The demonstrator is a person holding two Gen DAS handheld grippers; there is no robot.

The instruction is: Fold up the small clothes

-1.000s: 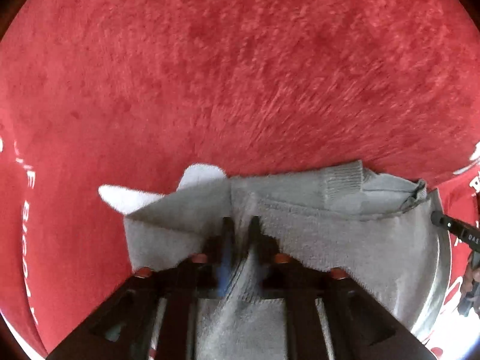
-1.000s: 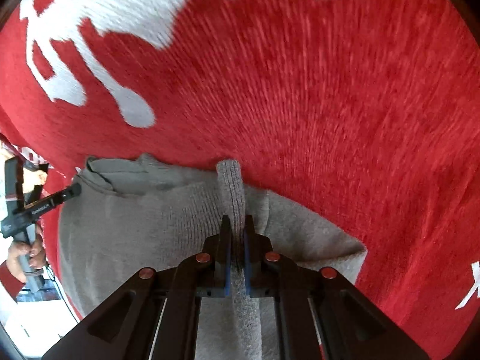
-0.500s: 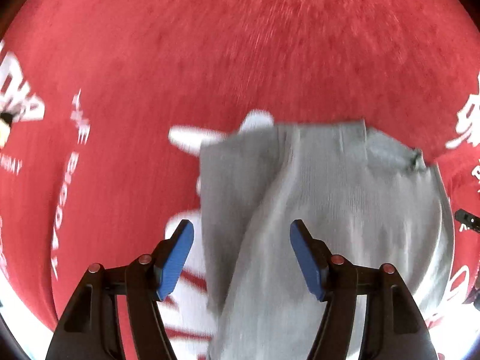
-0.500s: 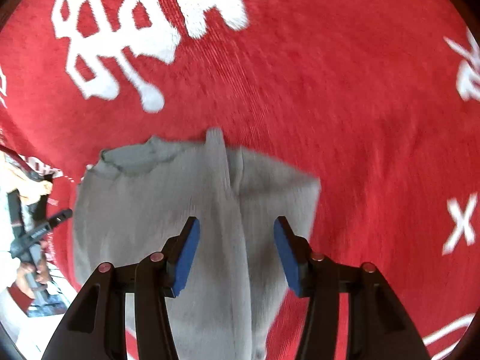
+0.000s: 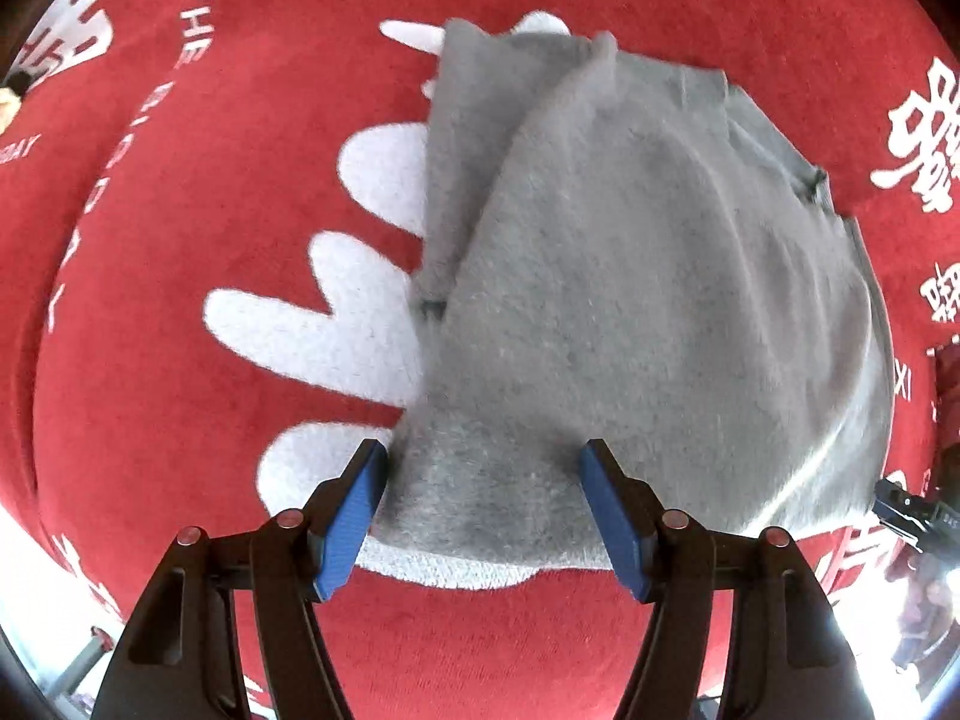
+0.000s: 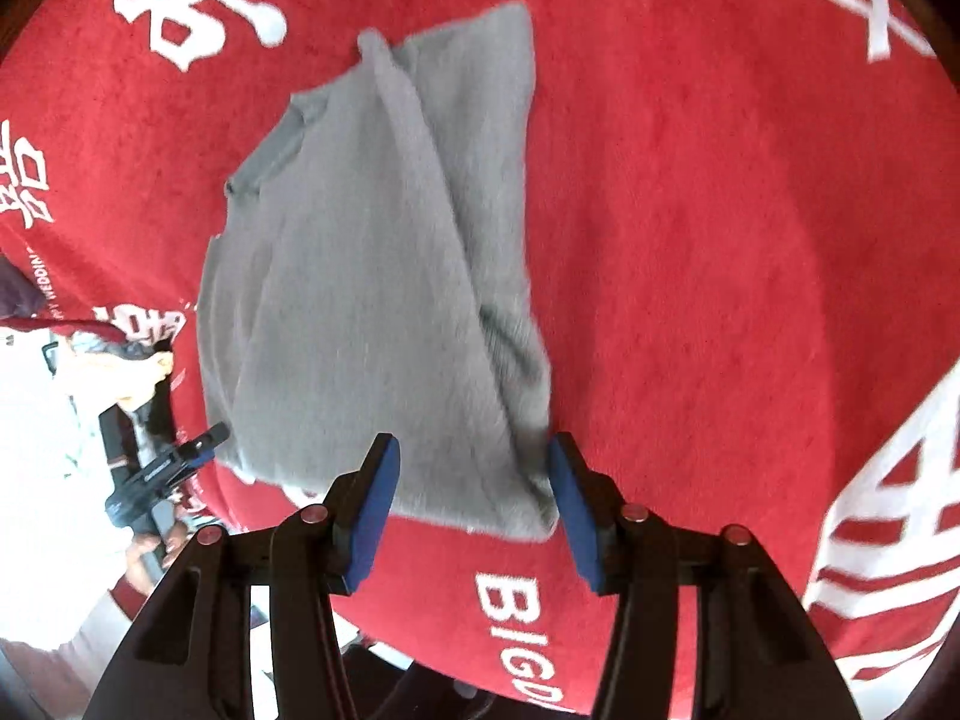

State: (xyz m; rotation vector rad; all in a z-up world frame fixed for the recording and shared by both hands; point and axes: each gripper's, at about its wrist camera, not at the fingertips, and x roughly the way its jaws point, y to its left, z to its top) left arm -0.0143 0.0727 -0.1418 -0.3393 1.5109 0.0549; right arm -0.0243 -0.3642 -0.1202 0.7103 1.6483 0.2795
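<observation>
Two grippers: both spread wide, neither holding anything.
Sweater point(image 5: 648, 300): grey knit, lying folded on a red cloth point(image 5: 180, 240); both sleeves are laid over the body, meeting near the far edge.
Left gripper point(image 5: 483, 516): blue pads far apart, set on either side of the sweater's near hem; the picture does not show whether they touch the knit.
Right gripper point(image 6: 474, 510): blue pads likewise wide, flanking the near right corner of the sweater point(image 6: 372, 276); contact cannot be told.
Collar: darker grey neckline shows at the sweater's far right in the left view, far left in the right view.
Cloth: red point(image 6: 720, 240) with white lettering and large white shapes; the sweater covers part of a white shape at its left side in the left view.
Edges: each view catches the other gripper as a dark tool at the picture's rim, the right one point(image 5: 906, 510) and the left one point(image 6: 162, 468), just beside the sweater.
</observation>
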